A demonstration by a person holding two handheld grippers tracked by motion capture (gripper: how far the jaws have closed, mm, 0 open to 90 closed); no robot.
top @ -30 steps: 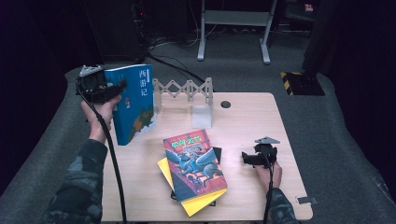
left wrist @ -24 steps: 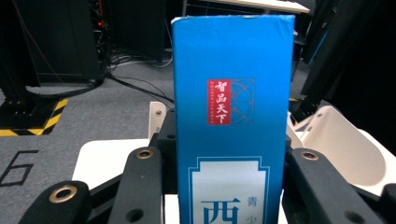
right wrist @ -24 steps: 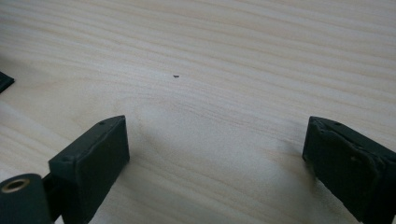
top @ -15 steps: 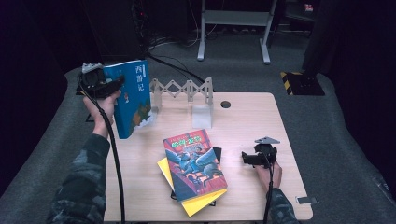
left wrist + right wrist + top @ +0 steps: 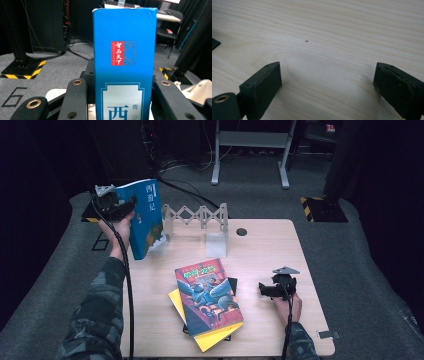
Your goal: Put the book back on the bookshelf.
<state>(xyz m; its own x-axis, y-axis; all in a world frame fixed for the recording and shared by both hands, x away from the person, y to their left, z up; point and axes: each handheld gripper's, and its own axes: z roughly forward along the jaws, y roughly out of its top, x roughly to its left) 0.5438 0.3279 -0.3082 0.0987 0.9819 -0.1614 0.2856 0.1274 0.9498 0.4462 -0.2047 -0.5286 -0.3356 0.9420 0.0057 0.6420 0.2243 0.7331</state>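
Left gripper (image 5: 120, 206) clamped on blue book (image 5: 146, 217), held upright above table (image 5: 260, 250); right gripper (image 5: 272, 289) jaws wide, resting on table

blue book (image 5: 147, 217) | upright, slightly tilted | held above table's far-left corner, front cover facing right

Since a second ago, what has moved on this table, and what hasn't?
The left tongs, shut on the blue book, carried it a little rightward and down, toward the white rack. The right tongs stayed open on the table; the book stack is unchanged.
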